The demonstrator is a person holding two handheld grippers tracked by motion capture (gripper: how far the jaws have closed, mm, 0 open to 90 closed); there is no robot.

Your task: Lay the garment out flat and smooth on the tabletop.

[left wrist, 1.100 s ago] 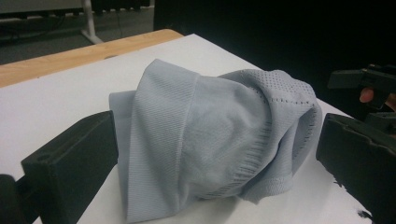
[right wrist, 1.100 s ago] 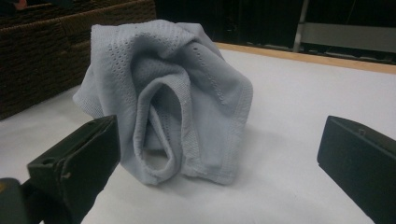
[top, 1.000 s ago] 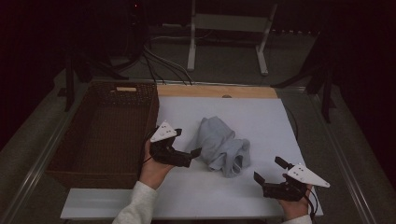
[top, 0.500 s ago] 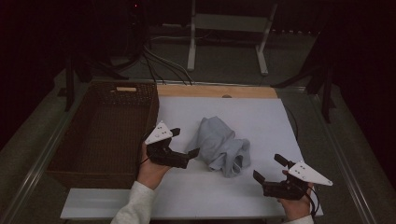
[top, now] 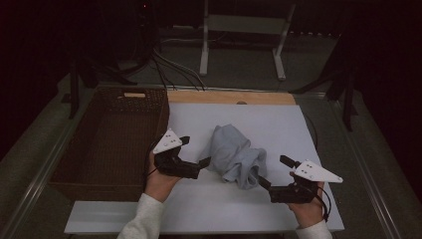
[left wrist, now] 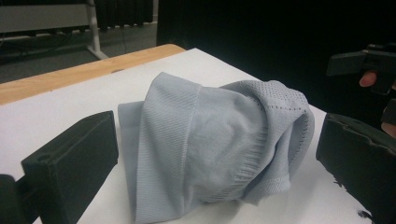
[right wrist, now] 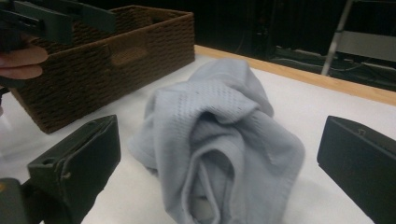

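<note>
A crumpled light grey-blue knit cloth (top: 234,154) lies in the middle of the white table top (top: 268,119). My left gripper (top: 195,151) is open just left of it, jaws pointing at the cloth with its near edge between them. In the left gripper view the cloth (left wrist: 215,144) bulks between the two spread jaws of my left gripper (left wrist: 215,170). My right gripper (top: 272,171) is open at the cloth's lower right corner. The right gripper view has the cloth (right wrist: 219,140) between the wide-apart jaws of my right gripper (right wrist: 215,175).
A brown wicker basket (top: 161,119) stands along the table's left side, close behind my left hand, and its side wall (right wrist: 116,56) is seen in the right gripper view. A wooden strip (top: 229,97) runs along the far edge. A metal stand (top: 239,25) and cables lie beyond.
My left gripper has drifted slightly left. My right gripper has edged forward towards the cloth. The cloth has not moved and both stay open.
</note>
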